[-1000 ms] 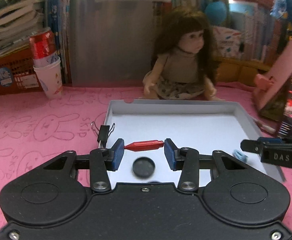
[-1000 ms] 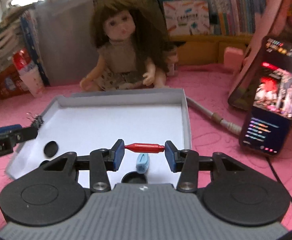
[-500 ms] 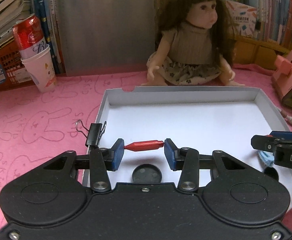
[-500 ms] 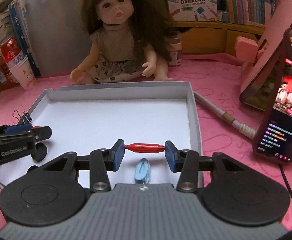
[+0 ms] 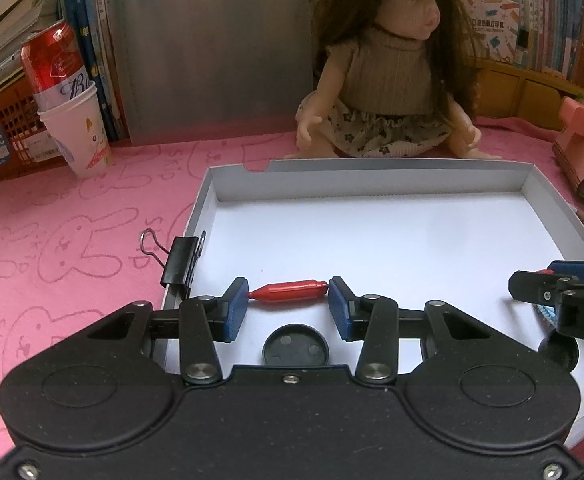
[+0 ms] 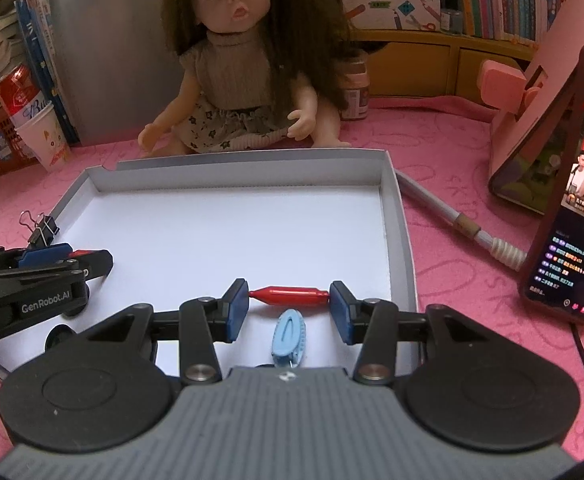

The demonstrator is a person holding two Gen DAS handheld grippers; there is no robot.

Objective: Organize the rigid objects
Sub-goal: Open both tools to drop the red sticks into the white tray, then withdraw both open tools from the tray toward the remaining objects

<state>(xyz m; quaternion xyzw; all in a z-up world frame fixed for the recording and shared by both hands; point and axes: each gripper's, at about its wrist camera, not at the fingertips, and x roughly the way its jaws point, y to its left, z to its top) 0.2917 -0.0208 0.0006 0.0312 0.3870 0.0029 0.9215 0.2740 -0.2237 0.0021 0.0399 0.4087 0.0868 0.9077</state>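
My left gripper [image 5: 288,304] had a matte black body w/ two round caps, silver pivot screws, blue pads [image 5: 236,308]. Right gripper [image 6: 289,306]: same linkage but ribbed grey top, small logo. White "GenRobot.AI" lettering ran along left unit's side in right cam.

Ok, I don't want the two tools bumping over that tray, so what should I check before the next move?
1. Tools apart: left tool over the tray's left side, right tool over its right side: ok.
2. Both tools' jaws stand apart: ok.
3. Hair clip inside the tray, just short of the right tool's fingertips: ok.
4. Black disc inside the tray, just short of the left tool's fingertips: ok.
5. Binder clip inside the tray: not ok, it sits outside by the left wall.
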